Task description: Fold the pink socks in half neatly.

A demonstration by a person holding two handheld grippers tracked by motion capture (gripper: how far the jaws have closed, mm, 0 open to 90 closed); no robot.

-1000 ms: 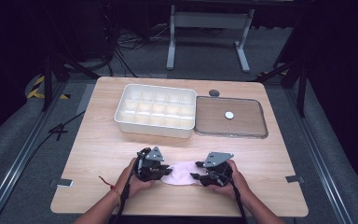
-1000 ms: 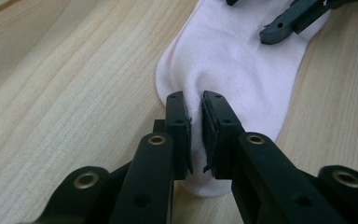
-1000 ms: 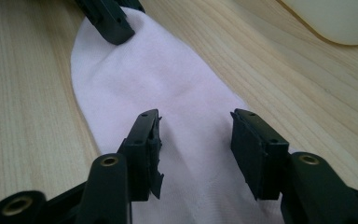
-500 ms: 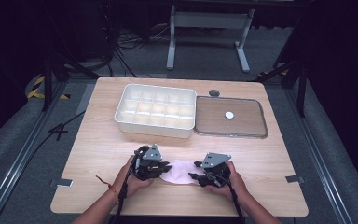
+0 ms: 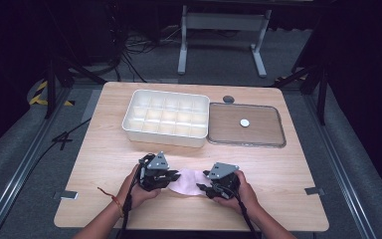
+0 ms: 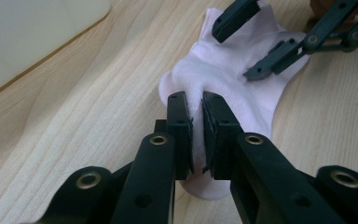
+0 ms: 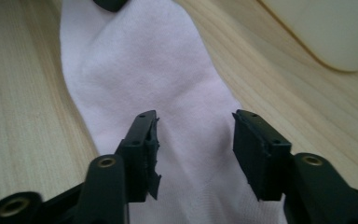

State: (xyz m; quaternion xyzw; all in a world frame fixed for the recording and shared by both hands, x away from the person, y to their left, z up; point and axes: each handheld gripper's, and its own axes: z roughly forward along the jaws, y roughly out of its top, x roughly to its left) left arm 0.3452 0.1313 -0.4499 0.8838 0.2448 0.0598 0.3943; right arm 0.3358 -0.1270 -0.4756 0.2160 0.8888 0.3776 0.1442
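A pale pink sock (image 5: 191,181) lies flat on the wooden table near its front edge, between my two grippers. My left gripper (image 5: 175,176) is at the sock's left end. In the left gripper view its jaws (image 6: 196,100) are shut on a raised fold of the sock (image 6: 228,74). My right gripper (image 5: 205,182) is over the right end. In the right gripper view its jaws (image 7: 196,121) stand open above the sock (image 7: 144,70), one jaw on each side of the cloth, not pressing it. The right gripper (image 6: 235,51) also shows at the far end in the left gripper view.
A white compartment box (image 5: 166,117) stands behind the sock at mid-table. To its right lies a flat clear-rimmed tray (image 5: 273,137) with a small white disc (image 5: 244,122) on it. A small dark round object (image 5: 228,99) sits behind that tray.
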